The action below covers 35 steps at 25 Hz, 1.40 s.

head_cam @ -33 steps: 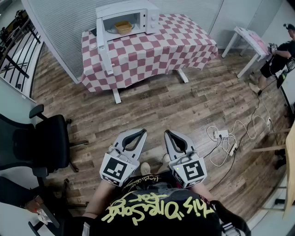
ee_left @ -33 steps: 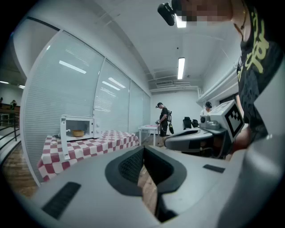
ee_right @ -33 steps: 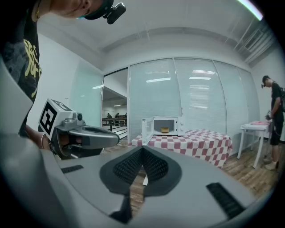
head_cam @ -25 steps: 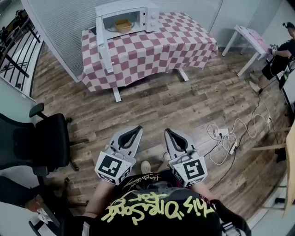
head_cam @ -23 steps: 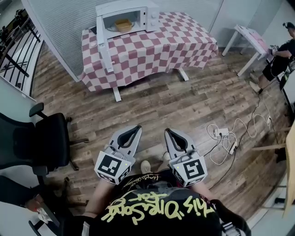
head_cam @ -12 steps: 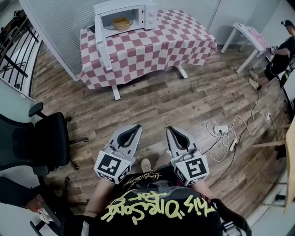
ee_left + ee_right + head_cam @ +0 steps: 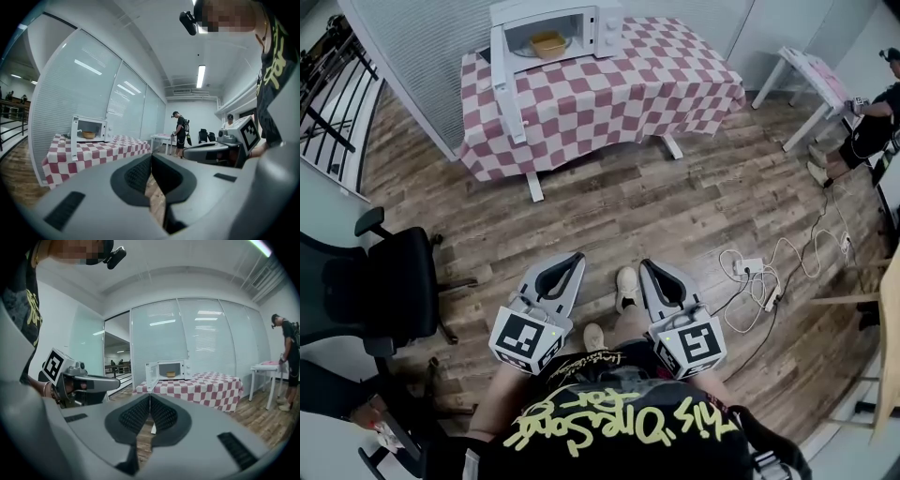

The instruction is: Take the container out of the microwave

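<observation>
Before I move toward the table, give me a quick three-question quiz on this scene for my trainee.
1. True or false: the door of the white box-shaped microwave on the red-and-white checked table is closed.
2. Where is the shallow yellow-tan container? A, on top of the microwave; B, inside the microwave; C, on the table beside it.
3. How do the jaws of the grey left gripper and the grey right gripper stand, and what do they hold?

Key: 1, false, the door stands open. 2, B. 3, both shut, holding nothing.
</observation>
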Available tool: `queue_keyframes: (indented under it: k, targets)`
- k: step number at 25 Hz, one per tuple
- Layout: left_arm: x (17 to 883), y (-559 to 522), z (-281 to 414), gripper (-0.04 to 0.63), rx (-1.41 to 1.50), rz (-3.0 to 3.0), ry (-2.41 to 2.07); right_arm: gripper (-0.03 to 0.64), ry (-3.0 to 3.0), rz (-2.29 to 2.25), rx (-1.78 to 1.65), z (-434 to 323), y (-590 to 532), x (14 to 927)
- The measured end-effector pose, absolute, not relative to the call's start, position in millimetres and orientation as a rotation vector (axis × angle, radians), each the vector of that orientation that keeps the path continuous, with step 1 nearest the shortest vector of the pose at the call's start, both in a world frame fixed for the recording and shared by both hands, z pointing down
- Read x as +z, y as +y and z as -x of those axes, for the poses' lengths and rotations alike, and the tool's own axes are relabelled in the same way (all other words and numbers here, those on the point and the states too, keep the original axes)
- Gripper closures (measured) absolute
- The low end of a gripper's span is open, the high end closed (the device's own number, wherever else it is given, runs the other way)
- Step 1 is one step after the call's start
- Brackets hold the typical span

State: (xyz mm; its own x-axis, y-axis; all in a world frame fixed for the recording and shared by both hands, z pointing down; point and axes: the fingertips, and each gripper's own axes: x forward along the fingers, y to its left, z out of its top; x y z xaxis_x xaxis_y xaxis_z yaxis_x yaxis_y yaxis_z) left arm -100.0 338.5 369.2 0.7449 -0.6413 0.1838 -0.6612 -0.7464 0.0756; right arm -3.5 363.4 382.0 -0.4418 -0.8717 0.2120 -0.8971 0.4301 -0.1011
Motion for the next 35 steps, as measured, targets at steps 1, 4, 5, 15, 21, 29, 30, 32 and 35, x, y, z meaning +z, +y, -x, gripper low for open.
queue_keyframes:
  k: [1,4,5,15,21,29,30,32,35]
  targets:
    - [370,336,99,0.586,0.223,-2.806,-1.060,0.607,-2.551,-1.579,0.301,2,359,383]
    - [370,321,95,0.587,0.229,-2.802,-1.086,0.607,-2.571,-1.563,0.293,-2,341,381]
    - [370,314,94,0.586,0.230,-2.800,-1.096,0.607,-2.578,-1.558,0.290,-3,333,380]
    - [360,234,74,0.586,0.211,-2.778,-1.202,0.607,-2.628,-1.496,0.267,-28,249,373]
    - [354,192,57,0.586,0.204,-2.763,-1.252,0.607,-2.660,-1.449,0.266,-43,202,369]
    - [356,150,31,0.586,0.226,-2.725,-1.325,0.607,-2.699,-1.381,0.276,-69,154,370]
    - [355,145,27,0.586,0.225,-2.724,-1.333,0.607,-2.704,-1.375,0.278,-73,149,370]
    - [355,137,18,0.586,0.224,-2.728,-1.346,0.607,-2.704,-1.360,0.298,-80,141,372]
    - [351,129,7,0.586,0.219,-2.742,-1.381,0.607,-2.695,-1.316,0.318,-89,133,375]
